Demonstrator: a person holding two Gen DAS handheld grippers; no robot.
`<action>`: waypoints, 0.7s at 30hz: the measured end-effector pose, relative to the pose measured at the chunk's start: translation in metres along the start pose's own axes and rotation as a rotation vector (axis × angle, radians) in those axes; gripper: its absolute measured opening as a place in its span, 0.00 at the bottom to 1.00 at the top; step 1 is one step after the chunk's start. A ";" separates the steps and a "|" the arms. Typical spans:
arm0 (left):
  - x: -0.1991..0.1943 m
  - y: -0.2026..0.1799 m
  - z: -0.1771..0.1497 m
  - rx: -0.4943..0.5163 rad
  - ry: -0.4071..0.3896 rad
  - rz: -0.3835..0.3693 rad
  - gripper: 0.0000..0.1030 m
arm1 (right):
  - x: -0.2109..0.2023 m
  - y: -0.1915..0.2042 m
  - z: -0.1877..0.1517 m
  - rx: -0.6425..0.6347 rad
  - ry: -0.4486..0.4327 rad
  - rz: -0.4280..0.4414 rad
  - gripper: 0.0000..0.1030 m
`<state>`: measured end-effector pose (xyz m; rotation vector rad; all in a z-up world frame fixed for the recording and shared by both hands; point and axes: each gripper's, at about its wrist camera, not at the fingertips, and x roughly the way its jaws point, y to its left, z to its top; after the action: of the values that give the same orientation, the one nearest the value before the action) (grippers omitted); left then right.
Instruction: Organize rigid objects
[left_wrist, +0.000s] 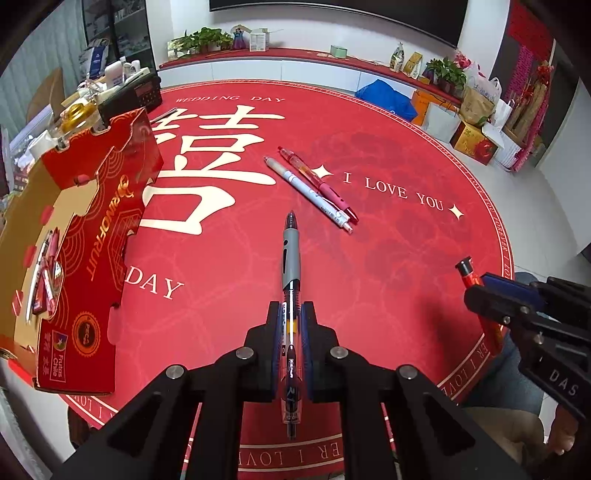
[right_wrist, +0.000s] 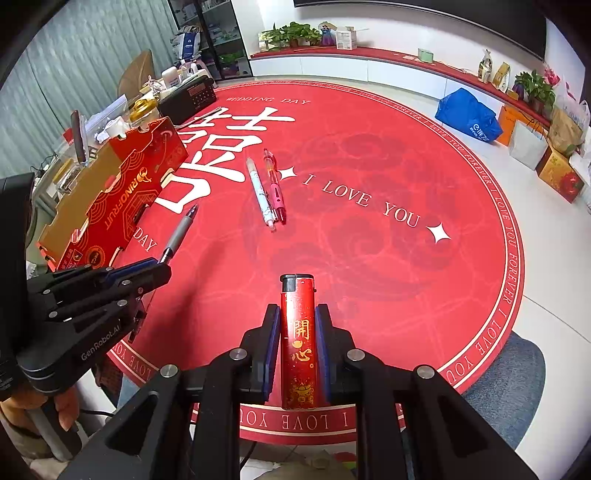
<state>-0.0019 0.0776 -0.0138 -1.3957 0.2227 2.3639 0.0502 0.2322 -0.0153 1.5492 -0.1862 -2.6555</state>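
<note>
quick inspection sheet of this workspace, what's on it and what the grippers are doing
surface: round red mat with white lettering, on a tiled floor.
job's things: red cardboard box at left, open, pens inside; white pen and pink pen side by side mid-mat.
clutter: black radio and bottles behind the box.
grippers: left gripper shut on grey pen; right gripper shut on red lighter.
cables: nothing seen.
surroundings: plants on a low shelf, blue bag, gift boxes at right.
</note>
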 end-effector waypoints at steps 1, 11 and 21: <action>-0.001 0.001 -0.001 -0.004 -0.001 0.000 0.10 | 0.000 0.000 0.000 0.000 0.001 -0.001 0.19; -0.014 0.016 -0.001 -0.036 -0.045 -0.003 0.10 | -0.002 0.014 0.008 -0.025 0.003 -0.013 0.19; -0.040 0.040 0.012 -0.072 -0.134 0.004 0.10 | -0.007 0.044 0.030 -0.091 -0.019 -0.019 0.19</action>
<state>-0.0102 0.0353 0.0249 -1.2622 0.1041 2.4793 0.0270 0.1914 0.0113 1.5068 -0.0507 -2.6532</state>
